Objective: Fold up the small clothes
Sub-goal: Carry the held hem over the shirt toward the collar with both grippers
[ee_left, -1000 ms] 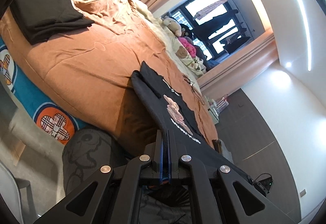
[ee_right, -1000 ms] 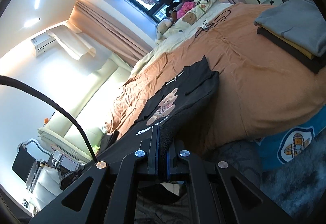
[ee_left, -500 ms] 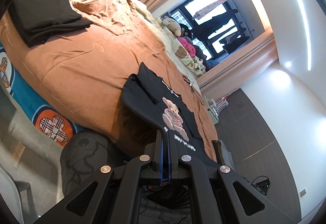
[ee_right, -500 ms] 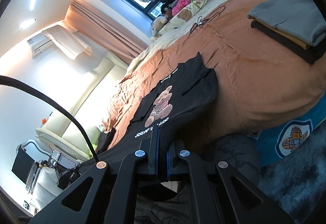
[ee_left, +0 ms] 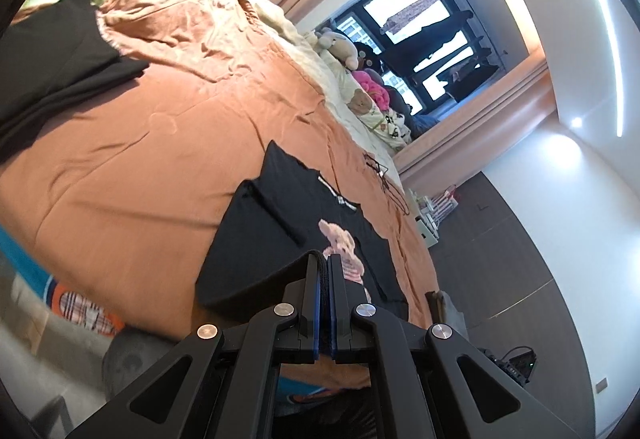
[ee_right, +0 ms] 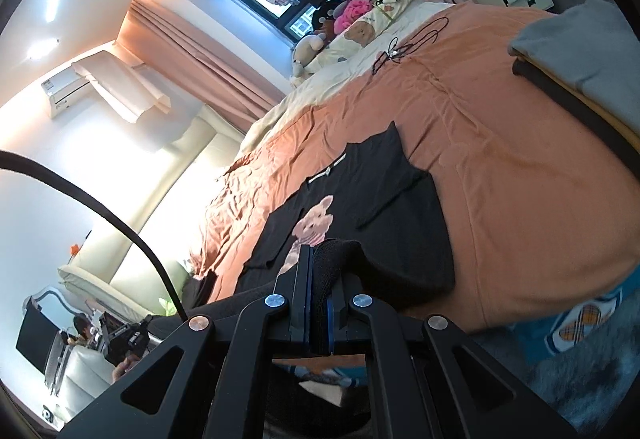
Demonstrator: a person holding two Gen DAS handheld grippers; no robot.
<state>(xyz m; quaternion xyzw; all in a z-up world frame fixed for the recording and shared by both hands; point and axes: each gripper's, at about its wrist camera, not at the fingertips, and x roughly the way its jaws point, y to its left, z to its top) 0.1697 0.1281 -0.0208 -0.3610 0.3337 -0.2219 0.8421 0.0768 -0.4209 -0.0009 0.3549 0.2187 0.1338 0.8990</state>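
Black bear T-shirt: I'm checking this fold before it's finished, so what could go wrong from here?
Both grippers, left and right, pinch only the hem of the black T-shirt; it could slip out mid-fold. The folded-in sleeve lies loose and may flop open. The shirt sits near the edge of the bed, so it might slide off.

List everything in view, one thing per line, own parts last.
T-shirt: one, black with a pink bear print, on the bed, hem lifted.
Bedspread: one, orange, covering the bed.
Dark folded clothes: one pile, black, far side of the bed.
Folded stack: one, grey over yellow and black, on the bed.
Plush toys: several, mixed colours, by the window.
Cable: one, black, on the bedspread.
Left gripper: black, jaws shut on T-shirt hem.
Right gripper: black, jaws shut on T-shirt hem.
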